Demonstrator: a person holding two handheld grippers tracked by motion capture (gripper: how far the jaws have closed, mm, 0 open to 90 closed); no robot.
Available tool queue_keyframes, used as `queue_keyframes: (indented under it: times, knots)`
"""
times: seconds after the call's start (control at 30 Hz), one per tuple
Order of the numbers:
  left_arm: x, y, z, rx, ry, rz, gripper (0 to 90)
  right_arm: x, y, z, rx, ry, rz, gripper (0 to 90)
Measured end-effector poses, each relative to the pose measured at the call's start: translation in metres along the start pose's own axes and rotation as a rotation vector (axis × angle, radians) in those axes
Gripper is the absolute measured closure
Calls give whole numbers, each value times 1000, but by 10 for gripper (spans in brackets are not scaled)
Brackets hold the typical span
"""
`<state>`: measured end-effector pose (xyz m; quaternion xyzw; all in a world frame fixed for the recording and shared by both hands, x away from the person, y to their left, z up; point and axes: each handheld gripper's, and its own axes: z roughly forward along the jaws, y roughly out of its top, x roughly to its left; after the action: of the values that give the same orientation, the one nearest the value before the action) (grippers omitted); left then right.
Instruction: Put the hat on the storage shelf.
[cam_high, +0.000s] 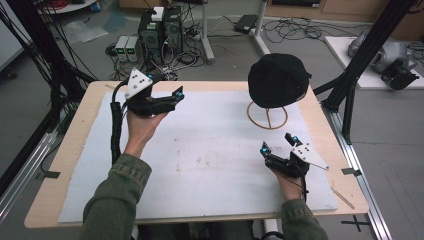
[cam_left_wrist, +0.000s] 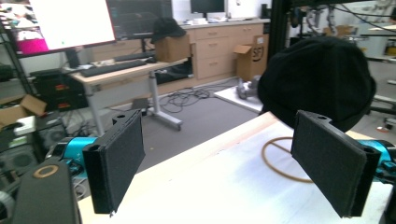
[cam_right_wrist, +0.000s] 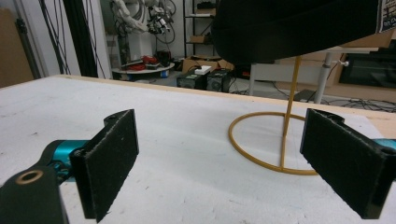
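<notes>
Both grippers are empty with jaws spread wide: the right gripper (cam_high: 279, 142) low at lower right of the high view, the left gripper (cam_high: 177, 93) raised at upper left, each aimed at the black hat (cam_high: 277, 80), so the work looks barely begun and the hat untouched. It sits at upper right atop a thin wire stand (cam_high: 268, 115) on the white mat (cam_high: 200, 160); nothing blocks the approach, though the stand's ring and stem look easy to knock

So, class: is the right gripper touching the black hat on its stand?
Apart. In the high view the right gripper sits on the white mat, with bare mat between its open jaws and the black hat.
</notes>
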<state>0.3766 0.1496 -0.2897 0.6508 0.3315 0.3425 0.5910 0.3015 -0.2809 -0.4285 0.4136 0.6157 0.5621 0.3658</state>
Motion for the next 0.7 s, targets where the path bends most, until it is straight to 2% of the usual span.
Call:
queue_keyframes:
  times: [0.37, 0.7]
  knots:
    - [17, -34, -45, -14, 93, -33, 176, 1, 0, 1, 3, 3, 2, 107]
    - [18, -68, -73, 10, 172, -30, 173, 3, 0, 2, 4, 1, 11, 107]
